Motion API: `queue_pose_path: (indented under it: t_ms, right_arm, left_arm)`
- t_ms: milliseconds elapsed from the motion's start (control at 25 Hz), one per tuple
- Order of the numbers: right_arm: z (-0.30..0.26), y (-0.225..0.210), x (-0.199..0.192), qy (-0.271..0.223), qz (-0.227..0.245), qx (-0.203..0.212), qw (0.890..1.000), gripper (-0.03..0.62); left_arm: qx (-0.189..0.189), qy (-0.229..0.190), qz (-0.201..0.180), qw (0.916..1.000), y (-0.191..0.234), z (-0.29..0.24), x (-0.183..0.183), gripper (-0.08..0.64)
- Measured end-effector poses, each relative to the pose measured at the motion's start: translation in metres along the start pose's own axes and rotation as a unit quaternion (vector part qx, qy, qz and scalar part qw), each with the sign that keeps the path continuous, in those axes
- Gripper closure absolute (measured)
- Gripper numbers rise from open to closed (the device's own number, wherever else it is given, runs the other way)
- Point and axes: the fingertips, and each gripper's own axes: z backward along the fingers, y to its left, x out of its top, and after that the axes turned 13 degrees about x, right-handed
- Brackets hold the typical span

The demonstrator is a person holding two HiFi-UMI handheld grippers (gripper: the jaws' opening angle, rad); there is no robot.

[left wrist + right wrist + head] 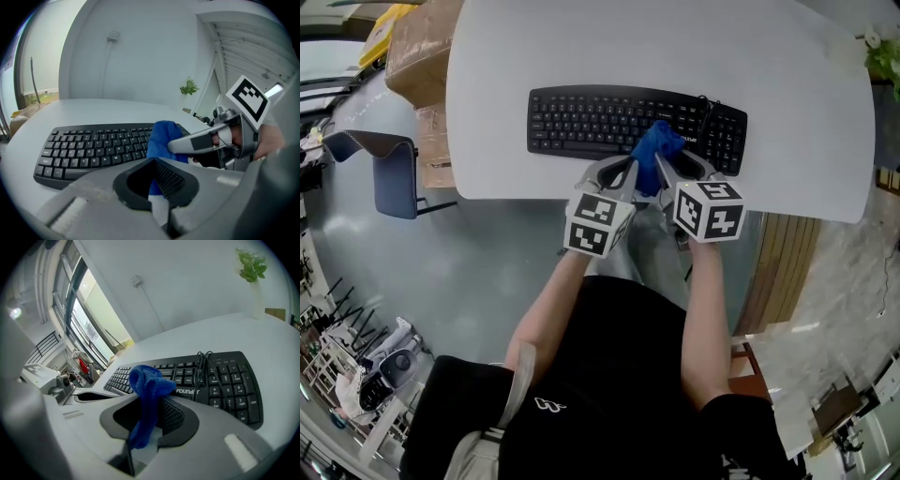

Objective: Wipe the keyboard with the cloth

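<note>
A black keyboard [600, 120] lies on the white table [806, 122], near its front edge. A blue cloth [657, 148] rises over the keyboard's right part, just left of the number pad. My right gripper [667, 169] is shut on this cloth [147, 385], which hangs bunched between its jaws above the keys [220, 380]. My left gripper [623, 173] sits close on the left, shut, with nothing seen between its jaws [161, 187]. From the left gripper view the cloth [161, 138] and right gripper [206, 140] show just ahead, over the keyboard [89, 147].
The keyboard's coiled cable [705, 112] rests on its right side. Cardboard boxes [422, 47] stand by the table's left end, and a dark chair [389, 169] sits below them. A small plant [886, 56] is at the far right. The table's front edge runs under both grippers.
</note>
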Motion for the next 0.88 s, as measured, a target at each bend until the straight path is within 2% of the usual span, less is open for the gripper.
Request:
queue_pose_path:
  t_ms: [240, 880]
  right_arm:
    - [0.025, -0.014, 0.004, -0.021, -0.013, 0.002, 1.0, 0.494]
    - [0.088, -0.066, -0.003, -0.049, -0.035, -0.032, 0.998, 0.492]
  left_arm:
    - [-0.01, 0.003, -0.013, 0.9999, -0.023, -0.01, 0.002, 0.561]
    - [-0.033, -0.007, -0.033, 0.9989, -0.088, -0.026, 0.02, 0.561]
